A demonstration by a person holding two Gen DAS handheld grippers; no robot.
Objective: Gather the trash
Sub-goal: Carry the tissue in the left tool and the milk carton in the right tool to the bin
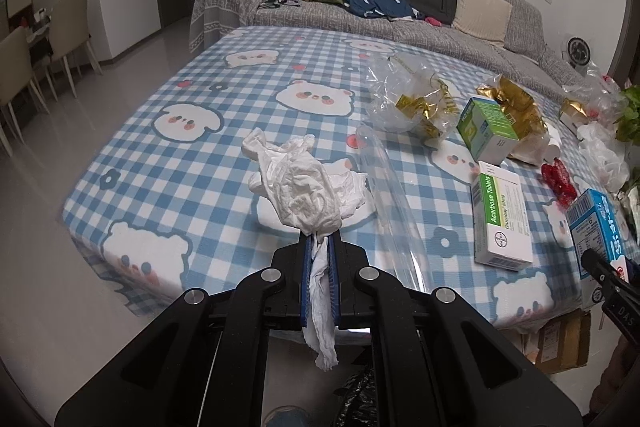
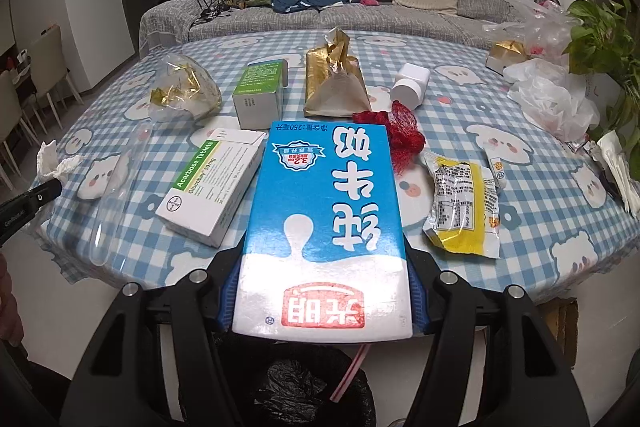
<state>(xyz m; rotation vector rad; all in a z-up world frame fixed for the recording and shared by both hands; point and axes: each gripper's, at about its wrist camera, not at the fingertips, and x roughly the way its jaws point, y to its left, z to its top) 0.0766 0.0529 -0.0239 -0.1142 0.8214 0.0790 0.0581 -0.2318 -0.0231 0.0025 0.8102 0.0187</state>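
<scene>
My left gripper (image 1: 320, 239) is shut on a crumpled white tissue (image 1: 300, 183), held at the near edge of the table with the blue checked cloth (image 1: 192, 83). The tissue's tail hangs down between the pads. My right gripper (image 2: 324, 267) is shut on a blue and white milk carton (image 2: 324, 211), held above the table's near edge with a pink straw under it. The carton also shows at the right in the left wrist view (image 1: 596, 223). A bin lined with a black bag (image 2: 296, 387) sits below the carton.
On the table lie a white Acarbose tablet box (image 2: 212, 183), a green box (image 2: 260, 91), gold foil wrappers (image 2: 336, 83), a clear plastic bag (image 2: 184, 91), red netting (image 2: 404, 135), a yellow snack packet (image 2: 464, 207), a white bottle (image 2: 412, 85) and white plastic bags (image 2: 552, 99). A grey sofa (image 2: 320, 11) stands behind.
</scene>
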